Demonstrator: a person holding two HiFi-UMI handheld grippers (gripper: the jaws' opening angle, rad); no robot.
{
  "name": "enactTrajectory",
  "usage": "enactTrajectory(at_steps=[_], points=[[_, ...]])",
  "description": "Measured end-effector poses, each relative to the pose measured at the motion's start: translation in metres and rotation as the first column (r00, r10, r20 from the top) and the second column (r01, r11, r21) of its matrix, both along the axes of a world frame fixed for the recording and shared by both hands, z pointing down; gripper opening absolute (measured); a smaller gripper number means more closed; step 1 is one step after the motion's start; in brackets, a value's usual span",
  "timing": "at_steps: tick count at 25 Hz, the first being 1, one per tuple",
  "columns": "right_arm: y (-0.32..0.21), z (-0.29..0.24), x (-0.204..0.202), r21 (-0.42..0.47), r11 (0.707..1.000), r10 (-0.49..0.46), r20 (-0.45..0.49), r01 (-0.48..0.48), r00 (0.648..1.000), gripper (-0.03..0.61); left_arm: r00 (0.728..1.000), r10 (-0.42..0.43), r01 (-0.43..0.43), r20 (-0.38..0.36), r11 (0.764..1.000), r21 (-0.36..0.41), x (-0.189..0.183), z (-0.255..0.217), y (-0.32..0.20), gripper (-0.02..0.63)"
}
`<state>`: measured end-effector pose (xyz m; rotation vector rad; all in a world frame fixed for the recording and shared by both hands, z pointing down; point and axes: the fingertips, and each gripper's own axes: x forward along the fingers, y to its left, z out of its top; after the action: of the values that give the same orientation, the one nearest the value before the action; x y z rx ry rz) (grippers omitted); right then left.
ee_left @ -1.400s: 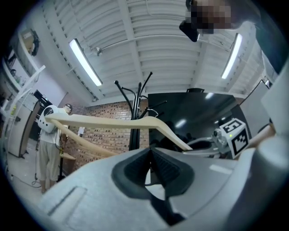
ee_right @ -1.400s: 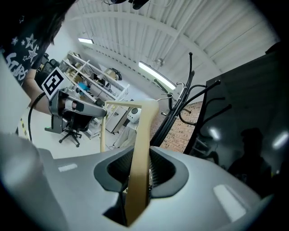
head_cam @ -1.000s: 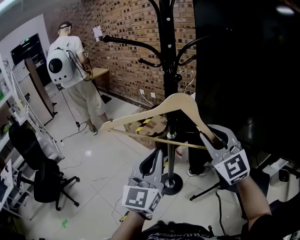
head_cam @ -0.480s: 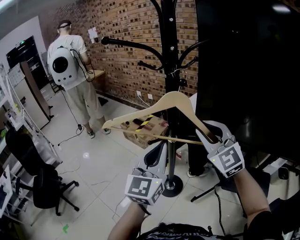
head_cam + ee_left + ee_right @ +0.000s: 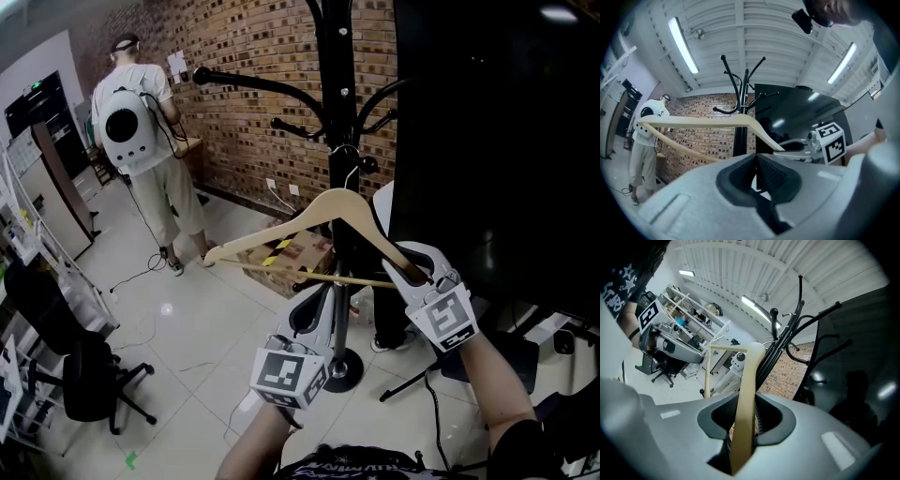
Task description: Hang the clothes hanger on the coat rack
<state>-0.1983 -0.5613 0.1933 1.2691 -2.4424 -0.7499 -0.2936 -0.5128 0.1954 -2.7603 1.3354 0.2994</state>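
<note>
A pale wooden hanger [image 5: 281, 234] hangs level in front of the black coat rack [image 5: 339, 112]. My right gripper [image 5: 411, 270] is shut on the hanger's right arm; in the right gripper view the wood [image 5: 747, 394] runs straight up between the jaws. The hanger's metal hook [image 5: 348, 161] sits against the pole beside a knobbed rack arm [image 5: 368, 166]; I cannot tell whether it rests on it. My left gripper [image 5: 314, 305] is below the hanger's bar, shut on nothing, its pads [image 5: 761, 171] meeting. The hanger [image 5: 693, 124] crosses above it.
A person with a white backpack [image 5: 136, 131] stands at the back left by the brick wall [image 5: 253, 94]. A cardboard box [image 5: 300, 248] lies behind the rack's round base [image 5: 345, 367]. A dark panel [image 5: 497, 141] fills the right. An office chair [image 5: 80, 375] stands at the left.
Both grippers and the hanger have shifted a little left and up in the head view, toward the rack. The hook now lies closer to the pole.
</note>
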Motion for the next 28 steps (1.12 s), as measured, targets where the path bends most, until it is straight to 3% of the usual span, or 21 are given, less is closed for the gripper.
enactTrajectory(at_steps=[21, 28], points=[[-0.005, 0.012, 0.003, 0.029, 0.998, 0.053, -0.013, -0.053, 0.999, 0.103, 1.000, -0.011, 0.011, -0.017, 1.000, -0.005, -0.009, 0.001, -0.001, 0.005], [-0.014, 0.009, 0.009, 0.039, 0.996, 0.080, 0.040, -0.082, 0.996, 0.160, 1.000, -0.008, 0.008, -0.010, 1.000, -0.007, -0.006, 0.007, -0.005, 0.005]])
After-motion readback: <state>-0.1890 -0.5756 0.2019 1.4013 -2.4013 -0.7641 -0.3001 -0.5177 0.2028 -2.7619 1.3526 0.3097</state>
